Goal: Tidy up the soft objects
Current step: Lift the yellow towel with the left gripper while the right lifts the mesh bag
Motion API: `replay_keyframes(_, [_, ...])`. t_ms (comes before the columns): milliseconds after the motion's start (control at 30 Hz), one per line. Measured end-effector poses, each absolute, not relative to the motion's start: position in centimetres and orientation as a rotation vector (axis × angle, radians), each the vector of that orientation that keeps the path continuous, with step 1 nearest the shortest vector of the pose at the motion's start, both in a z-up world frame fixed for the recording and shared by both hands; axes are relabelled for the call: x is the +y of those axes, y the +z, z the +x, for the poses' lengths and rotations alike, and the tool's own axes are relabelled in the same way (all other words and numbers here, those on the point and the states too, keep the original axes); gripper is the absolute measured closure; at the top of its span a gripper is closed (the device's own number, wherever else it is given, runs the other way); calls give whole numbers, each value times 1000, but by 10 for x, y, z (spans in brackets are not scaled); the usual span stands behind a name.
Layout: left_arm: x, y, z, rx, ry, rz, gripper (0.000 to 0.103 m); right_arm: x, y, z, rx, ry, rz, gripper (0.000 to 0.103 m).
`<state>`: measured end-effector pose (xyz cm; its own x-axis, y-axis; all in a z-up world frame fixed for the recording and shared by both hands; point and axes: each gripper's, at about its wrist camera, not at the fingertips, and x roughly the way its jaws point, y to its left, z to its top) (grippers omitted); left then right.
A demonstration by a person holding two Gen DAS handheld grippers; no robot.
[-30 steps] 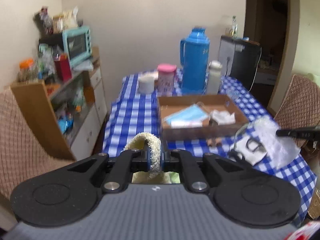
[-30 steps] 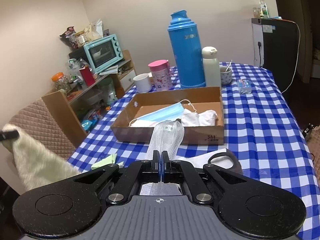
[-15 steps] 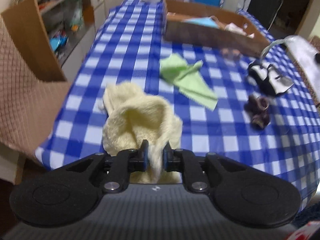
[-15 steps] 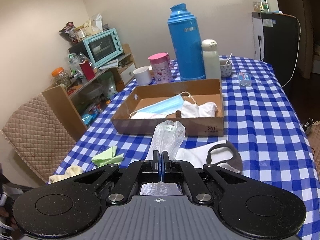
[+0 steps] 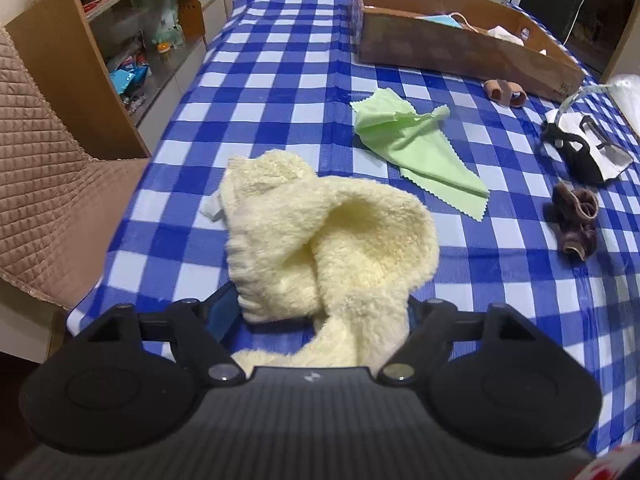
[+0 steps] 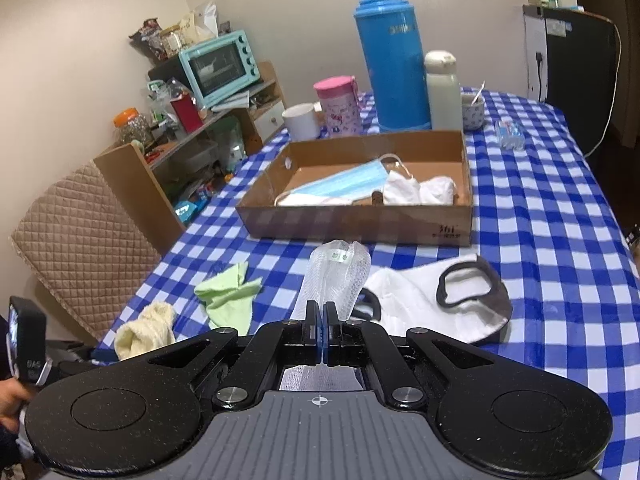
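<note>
Left claw (image 5: 320, 312) spread wide and opening, released, with the fluffy cream towel (image 5: 332, 240) slumped between the jaws onto the near left edge of the checked worktop (image 5: 280, 92), pads clear of the pile. Just beyond, toward the right: a green cloth (image 5: 416, 148); farther right a small brown sock (image 5: 574, 220) and a black-and-white mask (image 5: 584, 152), apart from one another. At the far side, a cardboard box (image 6: 352, 220) holding a blue face mask (image 6: 344, 184) and white cloth (image 6: 416, 190). Right claw (image 6: 321, 336) clenched on a piece of white mesh netting (image 6: 336, 276), raised above the worktop near the black-and-white mask. Behind the box: a blue thermos (image 6: 392, 56), a white bottle (image 6: 442, 88), a pink cup (image 6: 338, 104).
</note>
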<state>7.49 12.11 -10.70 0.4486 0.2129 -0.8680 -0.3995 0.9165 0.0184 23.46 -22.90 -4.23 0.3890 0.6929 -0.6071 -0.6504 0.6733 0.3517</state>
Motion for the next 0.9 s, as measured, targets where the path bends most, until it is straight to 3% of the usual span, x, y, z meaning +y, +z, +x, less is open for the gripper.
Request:
replay_keyframes(167, [114, -114, 92, 1026, 360, -171, 31, -226, -49, 233, 830, 861, 52, 102])
replay_keyframes(300, [111, -111, 99, 1009, 324, -164, 63, -224, -49, 231, 833, 863, 50, 102])
replay_keyframes(400, [109, -108, 104, 1014, 320, -139, 74, -224, -50, 231, 832, 864, 49, 102])
replay_keyframes(900, [121, -59, 107, 938, 376, -82, 79, -226, -40, 239, 792, 852, 58, 102])
